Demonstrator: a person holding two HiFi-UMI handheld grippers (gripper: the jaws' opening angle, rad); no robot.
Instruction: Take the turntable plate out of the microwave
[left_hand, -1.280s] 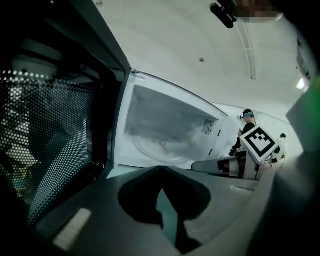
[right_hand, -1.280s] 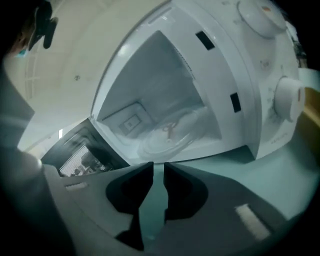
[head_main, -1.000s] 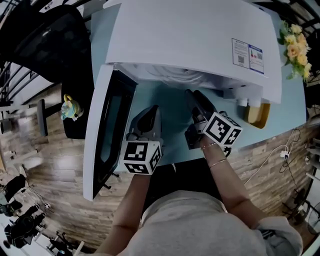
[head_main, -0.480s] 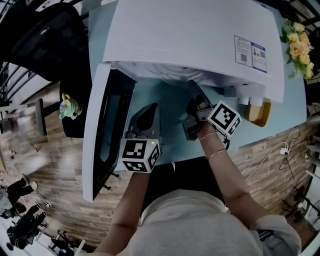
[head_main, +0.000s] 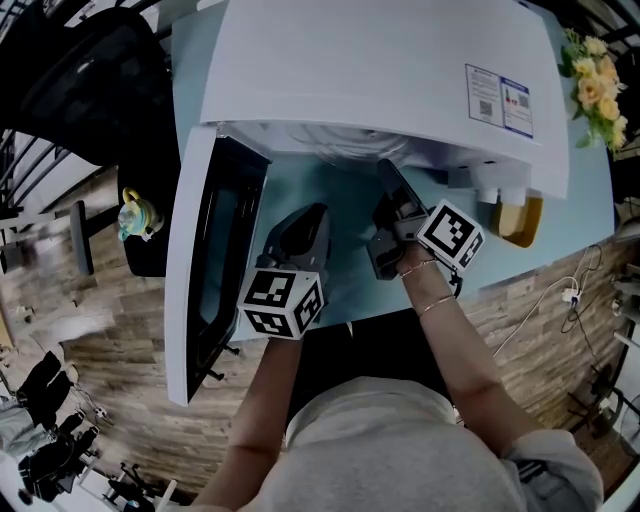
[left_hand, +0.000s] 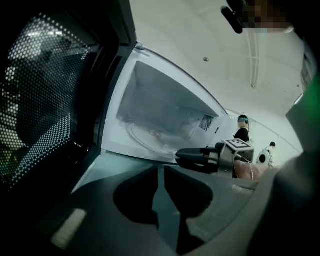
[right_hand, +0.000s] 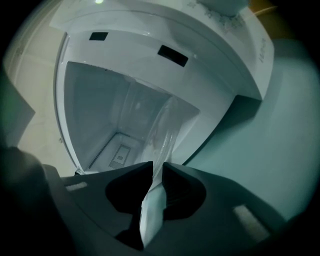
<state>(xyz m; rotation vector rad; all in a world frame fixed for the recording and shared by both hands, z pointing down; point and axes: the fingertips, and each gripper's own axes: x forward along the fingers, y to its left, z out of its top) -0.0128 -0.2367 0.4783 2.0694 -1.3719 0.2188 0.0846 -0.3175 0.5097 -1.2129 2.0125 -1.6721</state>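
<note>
The white microwave (head_main: 380, 70) stands open, its door (head_main: 215, 260) swung out to the left. The clear glass turntable plate (right_hand: 165, 135) lies on the cavity floor, and its front rim (head_main: 350, 145) shows under the microwave's top edge. My right gripper (right_hand: 157, 167) reaches into the cavity mouth; its jaws have just been closing and now pinch the plate's near rim, seen edge-on between them. My left gripper (head_main: 305, 222) hovers over the blue table in front of the door, shut with nothing in it (left_hand: 161, 169). The left gripper view shows the plate (left_hand: 150, 137) and my right gripper (left_hand: 180, 154).
The open door walls off the left side. An amber jar and white bottles (head_main: 515, 215) stand right of the microwave, with flowers (head_main: 598, 95) behind. A teapot (head_main: 135, 215) sits on a dark stool at the left. A cable (head_main: 560, 300) lies on the floor. People (left_hand: 242, 132) stand far off.
My right gripper has rolled and edged toward the cavity mouth. The left gripper has crept slightly forward. The microwave door has not moved.
</note>
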